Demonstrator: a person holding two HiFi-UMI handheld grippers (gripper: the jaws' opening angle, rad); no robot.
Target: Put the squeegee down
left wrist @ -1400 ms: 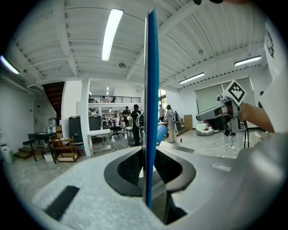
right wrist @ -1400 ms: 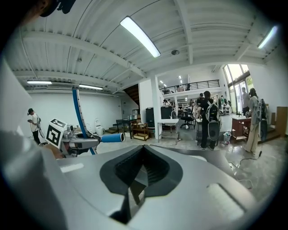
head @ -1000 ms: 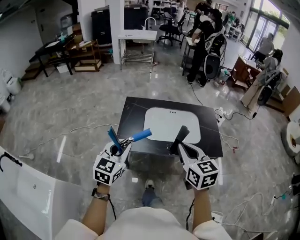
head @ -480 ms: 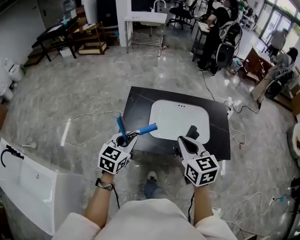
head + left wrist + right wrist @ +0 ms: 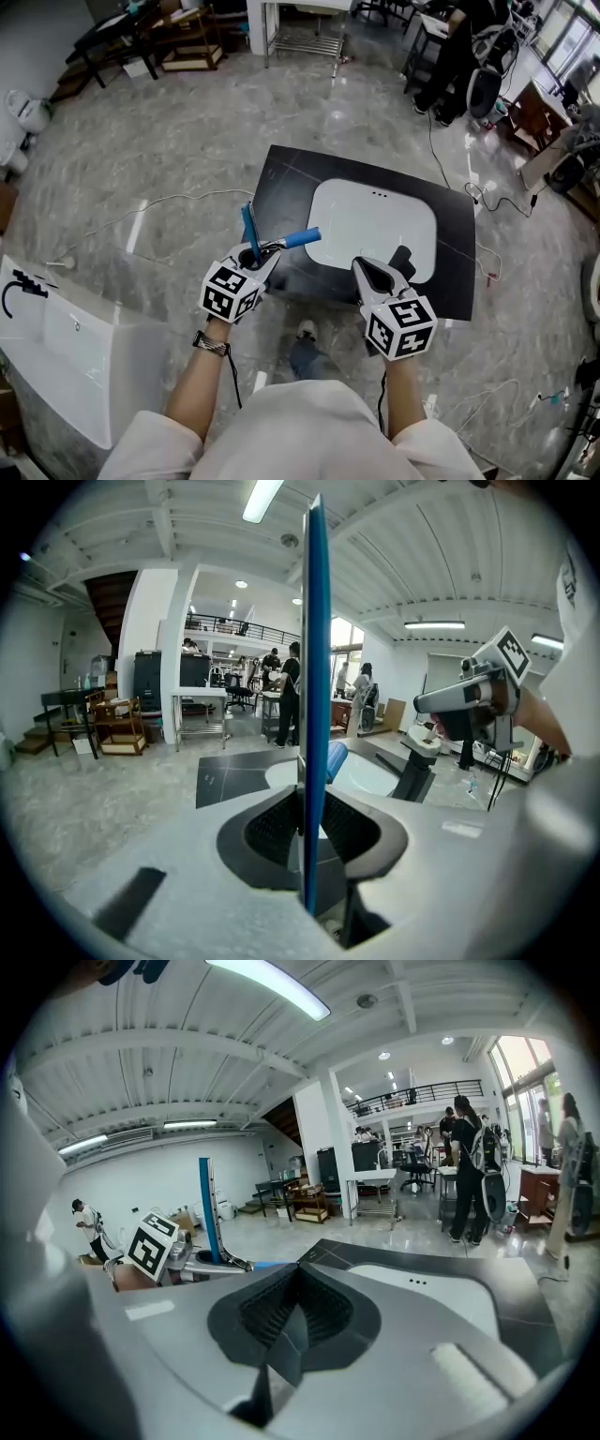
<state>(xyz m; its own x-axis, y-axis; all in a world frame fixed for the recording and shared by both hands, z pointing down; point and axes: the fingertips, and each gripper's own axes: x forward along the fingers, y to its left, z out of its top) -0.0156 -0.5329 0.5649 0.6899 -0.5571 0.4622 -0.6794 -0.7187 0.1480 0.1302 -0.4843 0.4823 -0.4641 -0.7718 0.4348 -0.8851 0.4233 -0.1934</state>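
Left gripper [image 5: 262, 253] pinches the squeegee [image 5: 301, 237], blade upright, above the slab's [image 5: 281, 178] near left edge. Right gripper [image 5: 367, 272] is pressed together, empty. We judge a release here risky: so near the rim, the squeegee could topple to the floor.
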